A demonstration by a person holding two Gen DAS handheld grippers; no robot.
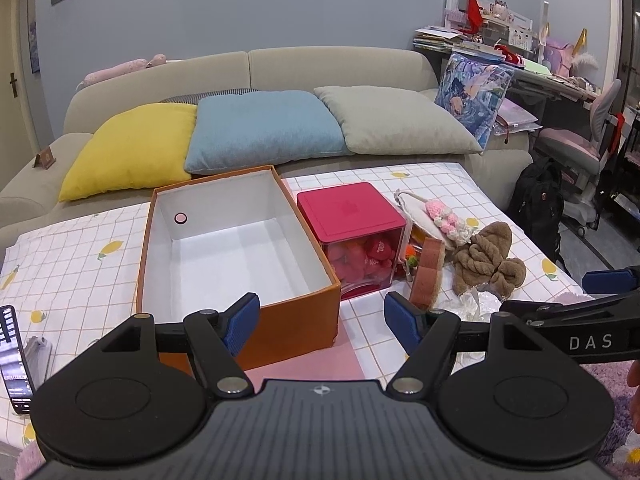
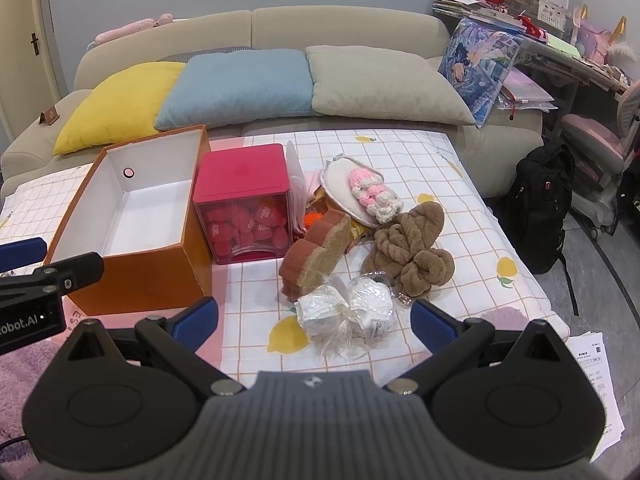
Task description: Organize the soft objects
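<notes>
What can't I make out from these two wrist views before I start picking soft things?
- Orange cardboard box: its near floor, hidden by its own front wall in both views.
- Clear cube with red lid: the red soft pieces inside blur together; count unclear.
- Orange item behind the brown scalloped sponge: mostly covered, unidentifiable.
- White wrapped bundle: label too small to read.
- Phone: cut off by left-view edge.

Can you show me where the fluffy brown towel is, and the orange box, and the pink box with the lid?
brown towel (image 2: 408, 248), right wrist view, on its twisted middle.
orange box (image 1: 298, 312), left wrist view, on its near outer wall.
pink lidded box (image 2: 242, 174), right wrist view, on its lid.
</notes>
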